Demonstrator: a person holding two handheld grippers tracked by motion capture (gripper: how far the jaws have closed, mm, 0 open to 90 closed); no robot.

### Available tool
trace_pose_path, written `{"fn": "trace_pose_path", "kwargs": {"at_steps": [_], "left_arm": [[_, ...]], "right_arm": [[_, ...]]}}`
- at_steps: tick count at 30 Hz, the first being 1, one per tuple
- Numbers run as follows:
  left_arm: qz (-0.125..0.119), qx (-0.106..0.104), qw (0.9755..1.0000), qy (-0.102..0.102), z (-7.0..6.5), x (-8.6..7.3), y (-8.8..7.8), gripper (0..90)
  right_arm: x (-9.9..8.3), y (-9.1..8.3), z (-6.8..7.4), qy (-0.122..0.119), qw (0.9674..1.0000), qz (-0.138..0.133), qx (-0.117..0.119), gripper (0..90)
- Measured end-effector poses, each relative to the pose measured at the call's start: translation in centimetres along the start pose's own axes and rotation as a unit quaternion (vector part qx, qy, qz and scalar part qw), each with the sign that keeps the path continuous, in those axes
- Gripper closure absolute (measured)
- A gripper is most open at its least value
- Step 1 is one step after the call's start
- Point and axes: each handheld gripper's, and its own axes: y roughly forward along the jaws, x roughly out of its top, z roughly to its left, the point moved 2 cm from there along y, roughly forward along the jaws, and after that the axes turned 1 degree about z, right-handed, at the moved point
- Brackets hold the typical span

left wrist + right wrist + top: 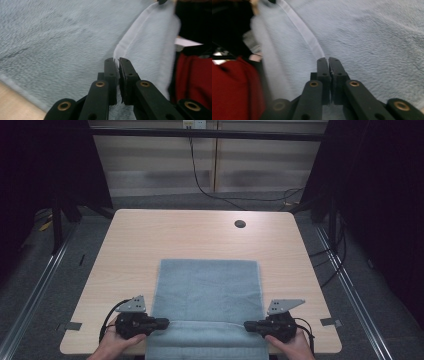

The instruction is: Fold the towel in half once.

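Observation:
A pale blue-grey towel [207, 290] lies flat on the near half of the wooden table [150, 235], its front part hanging over the near edge. My left gripper [166, 323] is at the towel's left side near the front, jaws shut on the towel's hem [117, 53]. My right gripper [246, 325] mirrors it at the right side, jaws pinched on the towel's stitched border [322, 53]. A ridge of cloth runs between the two grippers. A hand holds each gripper from below.
A round cable hole [240, 224] sits in the table's far right part. Bare wood lies beyond and on both sides of the towel. Cables [210, 192] trail on the floor behind the table. Red cloth [195, 75] of the person's clothing is close behind the towel.

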Motion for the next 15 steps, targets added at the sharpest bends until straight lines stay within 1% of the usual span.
{"fn": "trace_pose_path", "kwargs": {"at_steps": [2,3,4,5,6,7,8,9,10,11,12,13,14,15], "left_arm": [[-0.014,-0.017,0.9997,0.011,-1.2,-0.3,-0.6,84.9],[-0.019,-0.037,0.999,0.014,-1.8,-0.4,-0.8,83.3],[-0.022,-0.048,0.9984,0.017,-2.4,-0.6,-1.0,82.8],[-0.026,-0.052,0.9981,0.021,-2.8,-0.7,-1.1,81.3],[-0.032,-0.056,0.9977,0.02,-3.1,-0.6,-1.2,77.2],[-0.035,-0.056,0.9977,0.018,-3.1,-0.4,-1.1,71.6],[-0.036,-0.055,0.9977,0.018,-3.0,-0.1,-1.1,68.9],[-0.038,-0.052,0.9978,0.015,-2.6,0.2,-1.0,66.7],[-0.046,-0.054,0.9974,0.007,-2.2,0.7,-0.8,64.8],[-0.048,-0.05,0.9976,0.006,-1.8,1.2,-0.7,62.7],[-0.045,-0.045,0.9979,0.01,-1.3,1.8,-0.5,61.9],[-0.046,-0.036,0.9982,0.012,-0.6,2.3,-0.3,61.6],[-0.047,-0.025,0.9986,0.0,0.2,2.7,0.0,61.2],[-0.043,-0.019,0.9989,-0.005,1.1,3.1,0.3,60.9]], "right_arm": [[-0.3,-0.6,1.0,-0.003,0.9999,-0.005,0.013,87.6],[-0.5,-0.9,1.6,-0.006,0.9998,-0.006,0.018,86.0],[-0.7,-1.1,2.2,-0.009,0.9995,-0.008,0.028,85.2],[-1.0,-1.3,2.7,-0.011,0.9994,-0.008,0.032,83.5],[-1.1,-1.5,3.2,-0.013,0.9994,-0.009,0.03,80.5],[-1.1,-1.6,3.5,-0.017,0.9994,-0.012,0.029,79.3],[-1.0,-1.8,3.6,-0.02,0.9992,-0.016,0.029,78.1],[-0.8,-1.8,3.4,-0.02,0.9993,-0.02,0.024,76.5],[-0.5,-1.9,3.1,-0.019,0.9993,-0.025,0.021,76.3],[-0.1,-1.9,2.7,-0.017,0.9992,-0.029,0.02,76.2],[0.3,-1.8,2.2,-0.016,0.9992,-0.032,0.016,75.8],[0.6,-1.7,1.8,-0.016,0.9992,-0.035,0.013,75.6],[1.0,-1.5,1.3,-0.014,0.9993,-0.034,0.011,74.9],[1.4,-1.2,0.6,-0.013,0.9992,-0.036,0.007,73.8]]}}
